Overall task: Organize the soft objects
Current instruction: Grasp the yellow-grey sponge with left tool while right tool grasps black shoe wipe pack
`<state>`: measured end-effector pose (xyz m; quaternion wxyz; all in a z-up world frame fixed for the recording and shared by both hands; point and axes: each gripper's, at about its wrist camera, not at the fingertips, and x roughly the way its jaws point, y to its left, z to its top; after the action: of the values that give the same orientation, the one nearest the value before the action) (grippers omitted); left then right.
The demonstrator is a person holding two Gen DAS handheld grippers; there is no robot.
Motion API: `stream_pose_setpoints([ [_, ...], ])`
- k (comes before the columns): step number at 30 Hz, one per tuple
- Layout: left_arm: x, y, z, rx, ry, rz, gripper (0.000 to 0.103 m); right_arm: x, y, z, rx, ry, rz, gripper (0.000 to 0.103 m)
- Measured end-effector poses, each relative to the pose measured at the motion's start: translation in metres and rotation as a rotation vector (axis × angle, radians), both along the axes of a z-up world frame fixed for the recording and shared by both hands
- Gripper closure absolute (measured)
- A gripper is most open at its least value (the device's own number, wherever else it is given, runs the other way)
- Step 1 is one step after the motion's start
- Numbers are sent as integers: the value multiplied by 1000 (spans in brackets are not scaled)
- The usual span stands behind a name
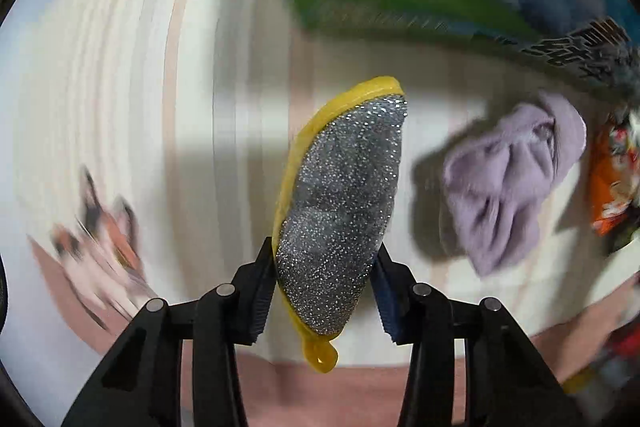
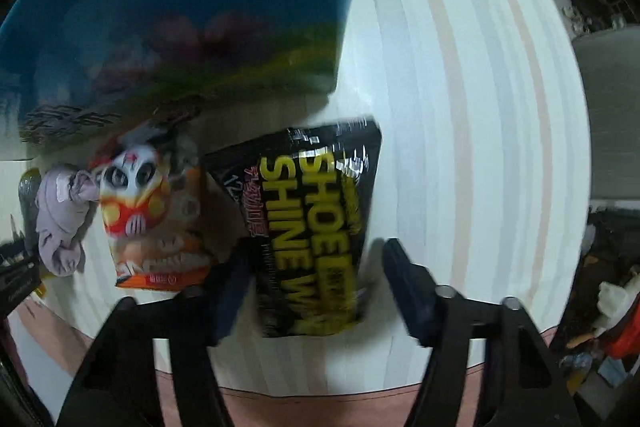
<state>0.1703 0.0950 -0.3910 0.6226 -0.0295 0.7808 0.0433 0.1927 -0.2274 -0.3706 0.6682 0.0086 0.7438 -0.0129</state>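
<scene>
1. Left wrist view, far left: a blurred pink-and-orange soft item (image 1: 102, 227) is lying on the white striped tabletop (image 1: 120, 87). Too smeared to identify.
2. Centre: your left gripper (image 1: 322, 291) is clamping a sponge (image 1: 340, 211), silver glitter face toward the camera, yellow backing along its left edge. It's sitting upright between the pads, lifted off the table.
3. Right of it: a lilac cloth (image 1: 516, 179) is lying bunched on the table, well apart from the sponge. An orange packet (image 1: 612, 179) is showing at the far right edge.
4. Right wrist view, left side: the same lilac cloth (image 2: 64, 223) is sitting just beside an orange snack packet (image 2: 152, 223) with a cartoon face.
5. Centre: a black "SHOE SHINE" wipes pouch (image 2: 312, 227) is lying flat, touching the orange packet's right edge.
6. Your right gripper (image 2: 316, 291) is hovering with its fingers spread either side of the pouch's near end, not squeezing it.
7. Behind these: a blue-green box (image 2: 180, 7) is standing on the table.
</scene>
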Motion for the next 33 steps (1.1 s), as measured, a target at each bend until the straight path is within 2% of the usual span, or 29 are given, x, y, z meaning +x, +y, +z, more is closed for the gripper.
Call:
stream_pose_setpoints([
  [4, -27, 18, -8, -72, 53, 129, 62, -21, -1, -3, 17, 54, 20, 48],
  [6, -39, 23, -13, -97, 53, 174, 61, -32, 0, -4, 25, 84, 34, 48],
  [12, -46, 19, -14, -130, 54, 160, 49, -56, 5, -6, 45, 106, 62, 47],
  [16, -38, 9, -16, -116, 61, 140, 48, -69, -2, -7, 32, 97, 49, 45],
  [17, -34, 7, -16, -111, 63, 133, 48, -62, 9, -4, 32, 98, 43, 45],
  [22, -19, 2, -15, -82, 33, 132, 48, -46, 5, -9, 31, 90, 17, 45],
  [24, -12, -5, -11, -68, 15, 125, 52, -41, 10, -14, 22, 85, 18, 45],
  [25, -12, -8, -8, -60, 5, 121, 59, -41, 12, -14, 11, 81, 24, 48],
  [28, -11, -14, 3, -40, -29, 112, 63, -49, 17, -12, 7, 70, 35, 56],
  [33, -19, -32, 30, -29, -87, 94, 64, -63, 27, 2, 42, 81, 73, 58],
])
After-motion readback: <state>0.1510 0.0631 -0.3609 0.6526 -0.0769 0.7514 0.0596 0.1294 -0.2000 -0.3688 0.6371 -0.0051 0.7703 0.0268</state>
